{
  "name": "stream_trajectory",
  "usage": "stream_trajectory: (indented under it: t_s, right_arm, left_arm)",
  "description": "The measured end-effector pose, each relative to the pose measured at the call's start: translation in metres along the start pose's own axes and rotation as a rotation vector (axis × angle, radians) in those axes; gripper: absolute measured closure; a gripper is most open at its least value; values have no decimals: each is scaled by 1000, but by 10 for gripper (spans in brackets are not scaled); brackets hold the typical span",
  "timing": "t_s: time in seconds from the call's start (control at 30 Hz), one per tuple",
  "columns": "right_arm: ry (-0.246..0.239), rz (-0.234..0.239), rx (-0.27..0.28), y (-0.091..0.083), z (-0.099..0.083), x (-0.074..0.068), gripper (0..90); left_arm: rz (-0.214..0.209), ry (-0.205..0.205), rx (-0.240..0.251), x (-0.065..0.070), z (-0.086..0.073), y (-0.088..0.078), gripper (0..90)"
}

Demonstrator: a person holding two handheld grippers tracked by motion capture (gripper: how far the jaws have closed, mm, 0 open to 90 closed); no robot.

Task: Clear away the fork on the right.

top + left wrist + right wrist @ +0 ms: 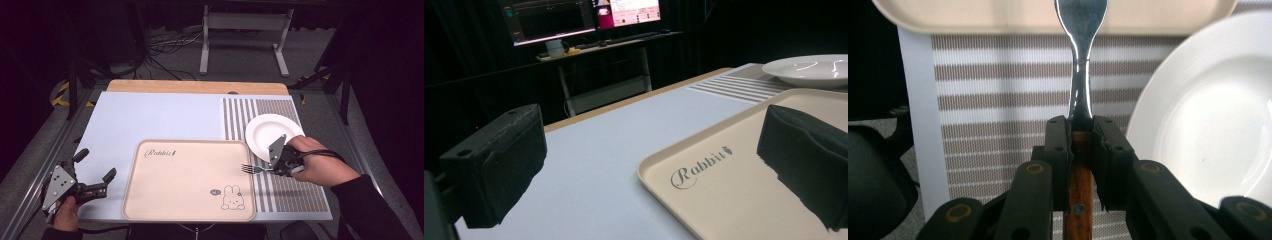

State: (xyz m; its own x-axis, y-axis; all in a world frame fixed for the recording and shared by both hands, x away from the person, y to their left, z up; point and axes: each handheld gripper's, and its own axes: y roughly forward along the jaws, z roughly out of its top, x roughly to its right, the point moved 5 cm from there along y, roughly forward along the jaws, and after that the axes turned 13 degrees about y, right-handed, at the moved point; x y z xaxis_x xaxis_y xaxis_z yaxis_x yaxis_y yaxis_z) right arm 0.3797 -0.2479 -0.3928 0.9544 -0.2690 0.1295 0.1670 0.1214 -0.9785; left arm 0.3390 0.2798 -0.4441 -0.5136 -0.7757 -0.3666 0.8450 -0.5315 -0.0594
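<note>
We held the fork (252, 169) clamped by its wooden handle in our right gripper (274, 170), tines over the tray's (185, 210) right edge, while our left gripper (95, 181) gaped wide left of the tray.

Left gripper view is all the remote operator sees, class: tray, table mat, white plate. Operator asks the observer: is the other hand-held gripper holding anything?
Observer: Yes, the right hand-held gripper is shut on a fork with a wooden handle.
Operator: Where do its tines point?
Observer: Toward the beige tray, over its right edge.
Operator: Any picture on the tray besides the lettering?
Observer: A rabbit drawing in its near right corner.
Operator: What is under the white plate?
Observer: A striped mat.
</note>
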Motion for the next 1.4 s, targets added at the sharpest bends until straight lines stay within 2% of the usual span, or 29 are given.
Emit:
stream_trajectory:
  t_s: [0.43, 0.83, 0.97, 1.1, 1.4]
  right_arm:
    - [-56, -3, 64, -3, 57, -5, 782]
    - [-62, -2, 98, -1, 84, -9, 782]
    - [-8, 2, 128, 0, 94, -13, 783]
    - [69, 6, 154, -1, 102, -17, 783]
    - [291, 21, 189, 2, 112, -22, 783]
  left_arm:
    - [-2, 1, 3, 0, 0, 0, 3]
    - [-4, 1, 0, -1, 0, 0, 3]
    - [-5, 1, 0, -1, 0, 0, 2]
    - [-4, 0, 2, -1, 0, 0, 2]
    - [-5, 0, 2, 0, 0, 0, 3]
